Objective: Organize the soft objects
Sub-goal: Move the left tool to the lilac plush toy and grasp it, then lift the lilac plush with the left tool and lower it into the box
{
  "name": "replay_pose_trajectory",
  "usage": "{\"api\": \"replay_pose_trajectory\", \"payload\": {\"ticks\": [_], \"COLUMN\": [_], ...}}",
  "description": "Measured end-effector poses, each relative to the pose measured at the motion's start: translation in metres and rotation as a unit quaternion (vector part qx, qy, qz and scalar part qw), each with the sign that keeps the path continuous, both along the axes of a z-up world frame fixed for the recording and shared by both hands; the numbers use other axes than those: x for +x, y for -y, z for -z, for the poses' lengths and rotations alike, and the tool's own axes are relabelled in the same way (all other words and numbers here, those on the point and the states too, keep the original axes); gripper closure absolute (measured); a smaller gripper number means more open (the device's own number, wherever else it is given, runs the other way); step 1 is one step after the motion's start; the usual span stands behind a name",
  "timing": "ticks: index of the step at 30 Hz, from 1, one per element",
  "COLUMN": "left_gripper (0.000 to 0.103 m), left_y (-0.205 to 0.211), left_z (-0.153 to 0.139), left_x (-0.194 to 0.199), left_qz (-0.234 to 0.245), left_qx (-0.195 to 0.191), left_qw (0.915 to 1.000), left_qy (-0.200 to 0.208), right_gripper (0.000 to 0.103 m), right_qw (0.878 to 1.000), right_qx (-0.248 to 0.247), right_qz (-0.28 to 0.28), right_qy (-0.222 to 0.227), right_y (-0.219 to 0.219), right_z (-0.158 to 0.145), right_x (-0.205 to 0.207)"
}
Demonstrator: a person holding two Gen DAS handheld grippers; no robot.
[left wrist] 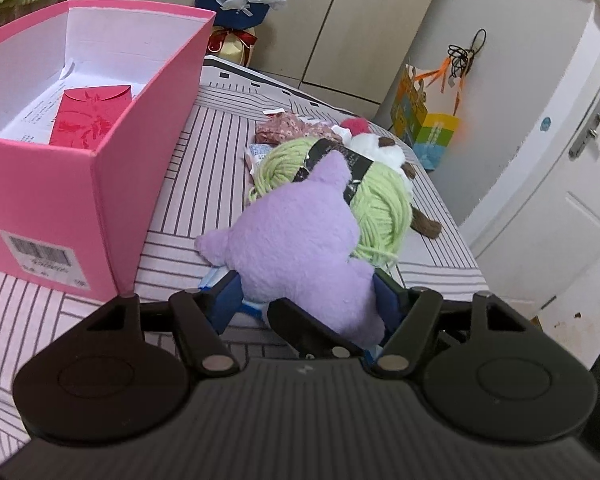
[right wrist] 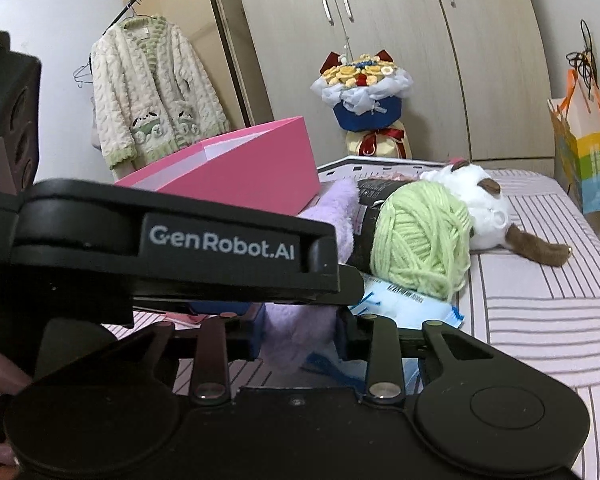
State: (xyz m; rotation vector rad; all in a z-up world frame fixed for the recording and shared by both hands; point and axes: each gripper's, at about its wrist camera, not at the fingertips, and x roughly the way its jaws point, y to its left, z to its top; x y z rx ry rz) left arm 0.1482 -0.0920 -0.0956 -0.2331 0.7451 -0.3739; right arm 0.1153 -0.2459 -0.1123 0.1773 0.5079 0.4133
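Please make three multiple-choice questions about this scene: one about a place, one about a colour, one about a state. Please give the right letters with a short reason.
1. Where is the red envelope?
A. On the striped sheet
B. Inside the pink box
C. Hanging on the door

2. What colour is the yarn ball?
A. Light green
B. Orange
C. Dark blue

3. In what state is the pink box?
A. Closed with a lid
B. Lying on its side
C. Upright and open at the top

Answers:
1 B: the left wrist view looks into the box, and the envelope lies on its white bottom.
2 A: both views show pale green strands under a black label.
3 C: its white inside walls show from above and no lid covers it.
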Motion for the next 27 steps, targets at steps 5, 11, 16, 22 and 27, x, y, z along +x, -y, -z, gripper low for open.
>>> {"api": "replay_pose_trajectory", "payload": {"ticks": [5,11,16,22,27], "left_gripper": [0.035,0.035,0.035,0.035,0.035], "left_y": [-0.004,-0.008,-0.013,-0.027,-0.045], "left_z": [-0.005,-0.012,-0.025,-0.044,-0.062], "left_x": [-0.013,-0.029,-0.047,-0.066,-0.079], "left_qz": [0.005,0.021,0.042,0.060,0.069], "left_qx": [0.010,0.016,0.019,-0.001,-0.014], "left_qw": [0.9999,0.9996,0.9989,0.9981,0.9974], "left_qy": [0.000,-0.012,-0.013,-0.015,-0.015], "right_gripper": [0.065,0.065,0.065,0.065,0.064], "right_qw": [1.000,0.999,0.998,0.996,0.994], "right_qx": [0.009,0.005,-0.018,-0.041,-0.048], "right_qz": [0.000,0.006,-0.008,-0.032,-0.056], "right_qy": [-0.012,-0.040,-0.059,-0.070,-0.075], "right_y": [-0.004,-0.009,-0.013,-0.018,-0.027], "right_z": [-0.003,-0.014,-0.031,-0.058,-0.080], "right_x": [-0.010,-0.027,-0.044,-0.061,-0.072]}}
